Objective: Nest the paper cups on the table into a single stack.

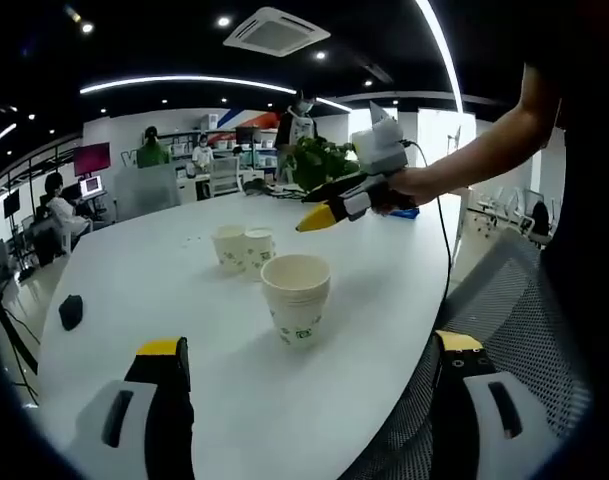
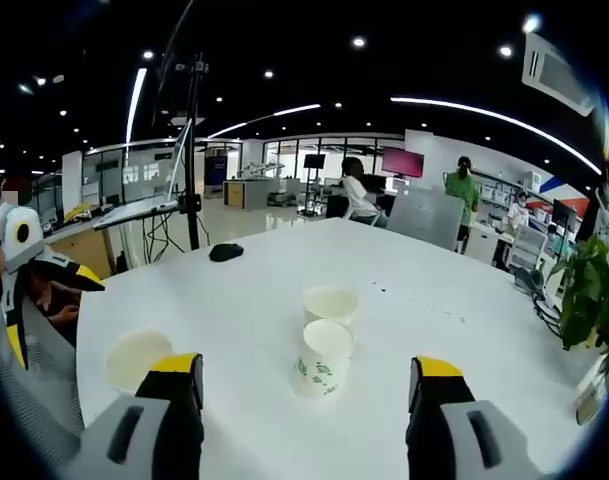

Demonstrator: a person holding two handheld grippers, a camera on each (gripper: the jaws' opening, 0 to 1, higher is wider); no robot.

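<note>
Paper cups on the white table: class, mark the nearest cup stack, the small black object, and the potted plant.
nearest cup stack (image 1: 297, 300), left gripper view, on its side wall
small black object (image 2: 226, 252), right gripper view, on its top
potted plant (image 2: 594, 290), right gripper view, on its leaves

Right tool (image 2: 302, 375) partly covers nearest cup (image 2: 137, 358) (lower rim).

Paper cups on desk (image 1: 134, 300): stack (image 1: 296, 299) near edge, two single cups touching, first cup (image 1: 229, 246), second cup (image 1: 258, 249). One black object (image 1: 71, 311) on desk. One potted plant (image 1: 319, 160). Grippers: two.
</note>
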